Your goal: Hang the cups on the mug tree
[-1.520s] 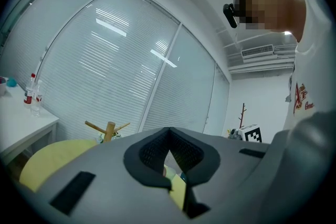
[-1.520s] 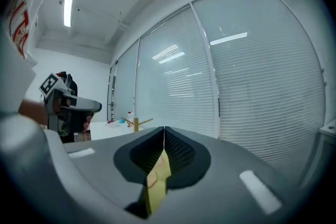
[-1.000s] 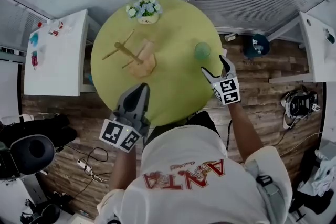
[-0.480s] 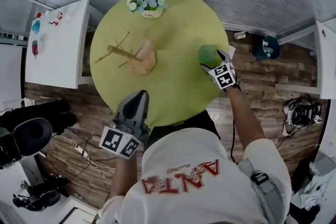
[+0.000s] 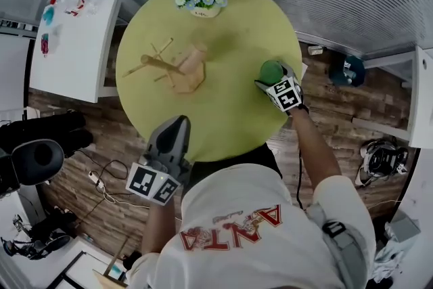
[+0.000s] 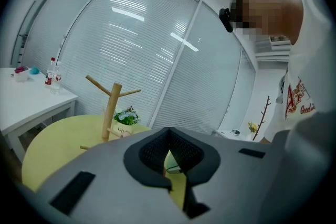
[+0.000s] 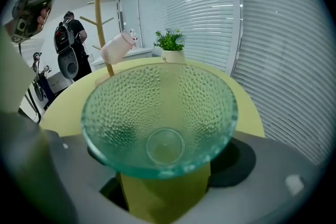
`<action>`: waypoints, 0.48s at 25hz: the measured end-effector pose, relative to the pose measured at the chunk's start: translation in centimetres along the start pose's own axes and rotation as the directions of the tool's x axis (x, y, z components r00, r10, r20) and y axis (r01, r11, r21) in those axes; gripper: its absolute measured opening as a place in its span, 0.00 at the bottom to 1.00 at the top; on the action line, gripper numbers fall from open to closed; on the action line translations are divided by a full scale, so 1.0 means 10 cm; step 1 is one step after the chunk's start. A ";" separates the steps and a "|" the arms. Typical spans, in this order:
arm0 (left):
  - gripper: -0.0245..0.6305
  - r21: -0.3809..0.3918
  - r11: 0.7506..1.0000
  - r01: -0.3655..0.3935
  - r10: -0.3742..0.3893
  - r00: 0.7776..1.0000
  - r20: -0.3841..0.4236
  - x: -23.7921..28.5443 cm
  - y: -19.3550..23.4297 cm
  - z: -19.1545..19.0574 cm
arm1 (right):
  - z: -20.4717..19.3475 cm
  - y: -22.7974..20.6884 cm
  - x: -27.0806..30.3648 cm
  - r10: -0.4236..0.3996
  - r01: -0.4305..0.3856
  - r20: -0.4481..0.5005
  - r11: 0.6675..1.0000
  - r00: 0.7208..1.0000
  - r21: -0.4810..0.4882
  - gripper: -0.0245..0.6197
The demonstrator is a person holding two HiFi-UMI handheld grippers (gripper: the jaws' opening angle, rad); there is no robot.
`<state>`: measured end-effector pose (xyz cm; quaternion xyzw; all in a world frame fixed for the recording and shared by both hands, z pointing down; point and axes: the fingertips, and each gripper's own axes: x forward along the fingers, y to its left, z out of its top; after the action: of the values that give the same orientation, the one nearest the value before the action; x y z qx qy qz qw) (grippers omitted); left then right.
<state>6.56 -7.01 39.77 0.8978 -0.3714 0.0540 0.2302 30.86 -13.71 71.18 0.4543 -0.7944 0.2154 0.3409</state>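
Right gripper (image 5: 275,75), its jaws just opened wide, straddles the green glass cup (image 7: 163,113) at the table's (image 5: 230,122) right edge. A second ago it hovered nearer, short of the cup. Left gripper (image 5: 177,124) is closed and empty at the near edge. Mug tree (image 5: 164,65) stands far left.

Cup (image 7: 157,113), centre frame: translucent green glass, dimpled, glossy. Mug tree (image 5: 166,65), upper left: pale bare wood, smooth. Table (image 5: 223,118): matt yellow-green top. Floor (image 5: 338,112): wood-grain planks.
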 end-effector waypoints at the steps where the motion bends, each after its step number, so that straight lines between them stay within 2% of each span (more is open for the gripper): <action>1: 0.05 -0.002 1.000 -0.003 0.003 1.000 0.000 0.00 0.01 0.00 | 0.01 0.00 0.01 -0.003 0.003 0.005 1.000 1.000 -0.005 0.70; 5: 0.05 -0.006 1.000 -0.008 0.008 1.000 0.000 0.01 0.05 -0.01 | 0.10 -0.02 0.03 -0.025 0.025 0.027 1.000 0.999 -0.012 0.69; 7: 0.05 -0.007 1.000 -0.009 0.009 1.000 0.001 0.00 0.07 -0.01 | 0.16 -0.03 0.01 -0.043 0.043 0.026 0.999 0.999 -0.013 0.60; 12: 0.05 -0.014 1.000 -0.005 0.005 1.000 0.002 -0.02 0.09 -0.01 | 0.17 -0.07 0.01 -0.036 0.036 -0.009 0.999 0.999 -0.021 0.60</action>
<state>5.77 -7.40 40.20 0.8954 -0.3742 0.0511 0.2360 30.83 -15.21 70.14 0.4640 -0.7865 0.2032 0.3533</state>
